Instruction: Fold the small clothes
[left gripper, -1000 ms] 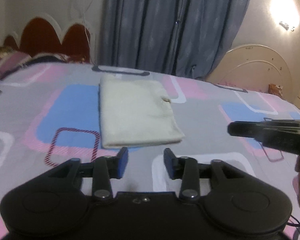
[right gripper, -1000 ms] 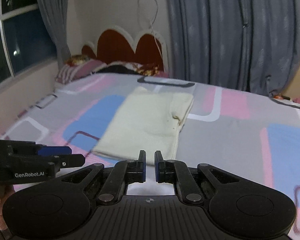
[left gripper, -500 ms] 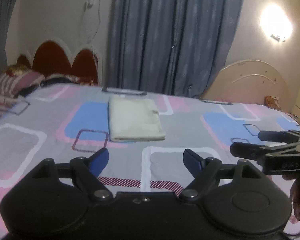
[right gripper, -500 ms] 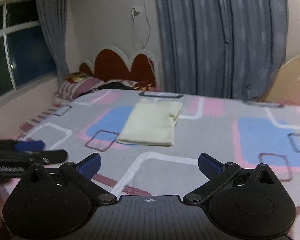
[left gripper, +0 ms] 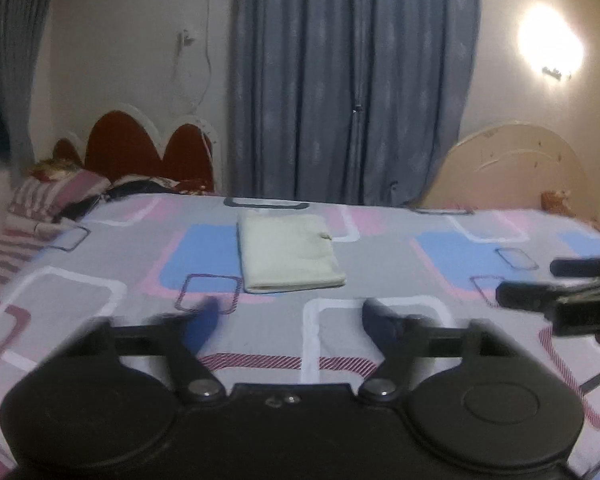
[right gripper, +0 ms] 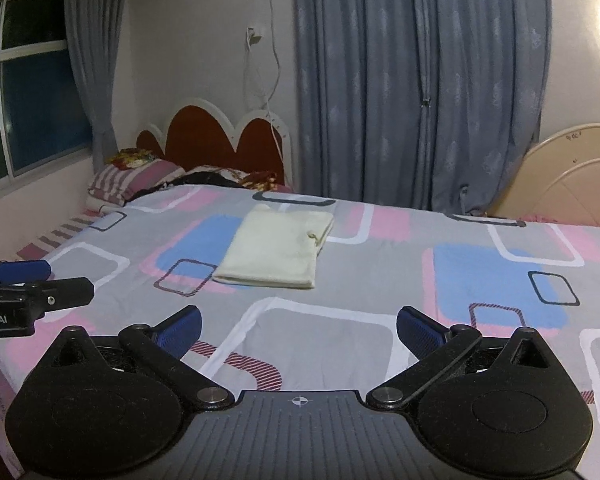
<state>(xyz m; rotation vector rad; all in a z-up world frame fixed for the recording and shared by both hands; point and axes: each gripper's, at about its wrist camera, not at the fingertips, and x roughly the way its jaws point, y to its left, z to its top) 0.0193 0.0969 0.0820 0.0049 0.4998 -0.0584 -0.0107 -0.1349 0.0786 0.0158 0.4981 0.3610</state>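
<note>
Blue curtains (right gripper: 416, 80), red headboard (right gripper: 220, 140), striped pillow (right gripper: 128, 180).

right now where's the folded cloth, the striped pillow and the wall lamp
folded cloth (right gripper: 278, 250): right wrist view, middle of its top face
striped pillow (right gripper: 118, 184): right wrist view, its near striped side
wall lamp (left gripper: 550, 46): left wrist view, centre of the glow

My folded cream garment (left gripper: 288, 252), flat on the bed.

I see it as a neat, pale rectangle with squared edges, lying on the bedspread (left gripper: 380, 264) toward the far side, well apart from me. Its left edge overlaps a blue patch of the pattern and its far edge sits just short of a dark outlined rectangle. A small tab or notch shows on its right edge, and the near edge shows stacked layers.
</note>
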